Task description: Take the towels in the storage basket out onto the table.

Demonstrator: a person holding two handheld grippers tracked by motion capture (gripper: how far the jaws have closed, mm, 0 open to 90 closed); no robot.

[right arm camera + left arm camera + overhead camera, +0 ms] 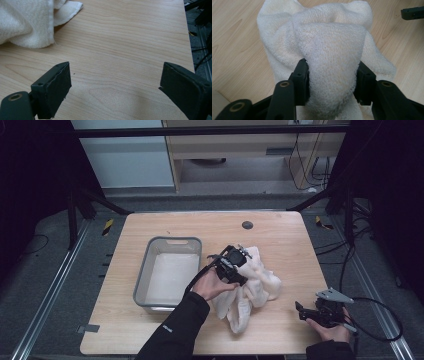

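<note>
Resting in a crumpled heap on the table (150,225) just to the right of the grey bin (145,270), the white towel (255,280) has a thick fold bulging up between the jaws of the left gripper (332,75), which sits on top of the heap. Those jaws stand partly apart with the pads flanking the fold on both sides; whether they press the cloth or merely frame it is hard to tell, since the terry puffs out past them. The low, downward pose suits either bunching the cloth for a lift or setting it down beside the bin. The right gripper (115,85) waits well to the right of the bin, near the table's front edge, its jaws spread wide over bare wood, probably kept clear so the towel can be handled with one hand.
</note>
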